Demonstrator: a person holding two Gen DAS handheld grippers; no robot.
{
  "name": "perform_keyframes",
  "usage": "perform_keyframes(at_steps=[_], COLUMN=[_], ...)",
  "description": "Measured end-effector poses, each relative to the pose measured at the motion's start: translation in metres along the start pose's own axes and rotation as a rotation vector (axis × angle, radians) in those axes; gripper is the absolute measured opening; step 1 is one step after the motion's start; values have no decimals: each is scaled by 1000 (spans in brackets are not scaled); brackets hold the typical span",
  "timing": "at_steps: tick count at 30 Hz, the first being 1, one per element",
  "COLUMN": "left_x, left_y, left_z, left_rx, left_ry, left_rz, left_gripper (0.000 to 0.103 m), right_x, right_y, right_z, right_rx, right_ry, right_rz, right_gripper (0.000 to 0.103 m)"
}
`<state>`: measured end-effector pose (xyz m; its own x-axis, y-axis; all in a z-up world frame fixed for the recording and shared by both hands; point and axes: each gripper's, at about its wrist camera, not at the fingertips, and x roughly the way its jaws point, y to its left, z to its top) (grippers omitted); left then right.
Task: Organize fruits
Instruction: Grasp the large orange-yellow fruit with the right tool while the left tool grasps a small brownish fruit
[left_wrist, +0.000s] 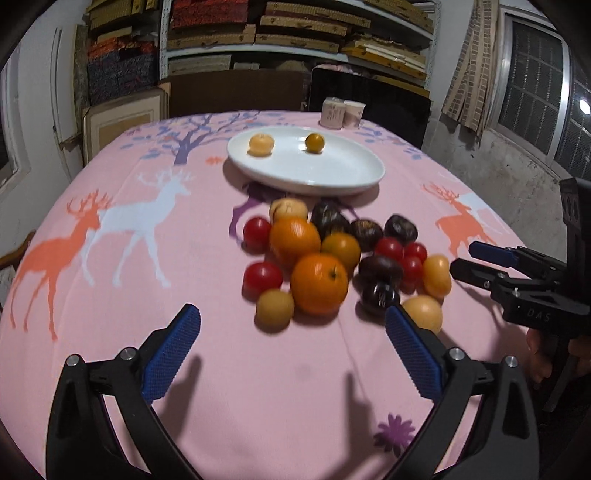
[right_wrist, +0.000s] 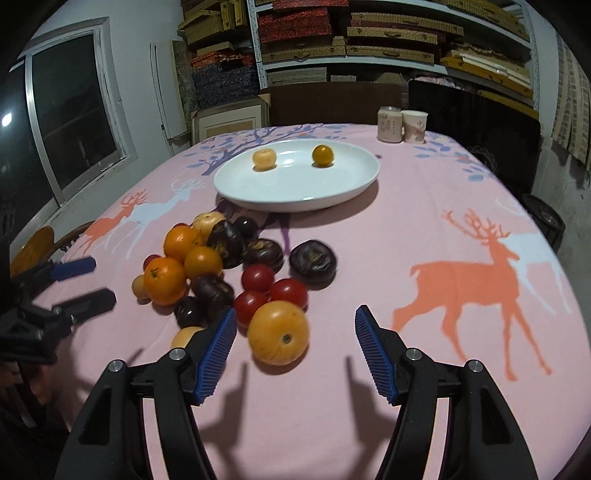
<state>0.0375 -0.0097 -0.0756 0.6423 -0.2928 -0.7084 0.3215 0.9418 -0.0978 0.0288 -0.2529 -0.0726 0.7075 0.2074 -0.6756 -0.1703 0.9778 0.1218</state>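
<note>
Ahead of both grippers' empty, parted jaws lies the fruit pile (left_wrist: 332, 258) on the table

Shelves (left_wrist: 295, 33) stacked with flat boxes stand behind the table, windows (right_wrist: 70, 110) dark.

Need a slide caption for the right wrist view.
Open right gripper nears a yellow-orange fruit; white plate holds two.

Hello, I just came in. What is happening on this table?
A person is sorting fruit with a hand-held gripper in each hand. Two small yellow fruits already sit on the white plate; the rest, oranges, red tomatoes and dark fruits, lie in a pile on the pink tablecloth in front of it. The left gripper and right gripper are both open and hold nothing.
</note>
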Motion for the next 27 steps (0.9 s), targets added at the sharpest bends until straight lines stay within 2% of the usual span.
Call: perform_keyframes(at_steps=[2, 5, 8, 9, 10, 11, 15, 19, 25, 27], left_x=[0, -3, -3, -3, -2, -1, 8, 26, 48, 51], left_y=[1, 2, 1, 0, -1, -3, -3, 13, 16, 15], left_z=[-7, -12, -11, -11, -10, -10, -5, 1, 7, 8], left_rx=[-13, -21, -23, -19, -12, -5, 7, -47, -32, -30], left_ry=[19, 21, 17, 13, 10, 8, 24, 85, 142, 147], left_rz=[5, 16, 22, 33, 47, 59, 113, 138, 142, 139], left_gripper=[98, 98, 98, 98, 98, 98, 98, 97, 64, 61], right_x=[5, 13, 23, 27, 31, 32, 27, 24, 24, 24], right_y=[3, 5, 1, 0, 1, 2, 4, -6, -6, -7], right_z=[-1, -2, -3, -4, -5, -6, -8, -8, -7, -7], right_rx=[-2, 0, 42, 48, 45, 38, 28, 82, 80, 86], right_ry=[2, 5, 36, 50, 68, 74, 47, 34, 29, 27], right_rz=[15, -26, -21, -14, -1, 33, 56, 85, 101, 106], right_gripper=[67, 67, 67, 63, 51, 42, 42, 43, 43, 43])
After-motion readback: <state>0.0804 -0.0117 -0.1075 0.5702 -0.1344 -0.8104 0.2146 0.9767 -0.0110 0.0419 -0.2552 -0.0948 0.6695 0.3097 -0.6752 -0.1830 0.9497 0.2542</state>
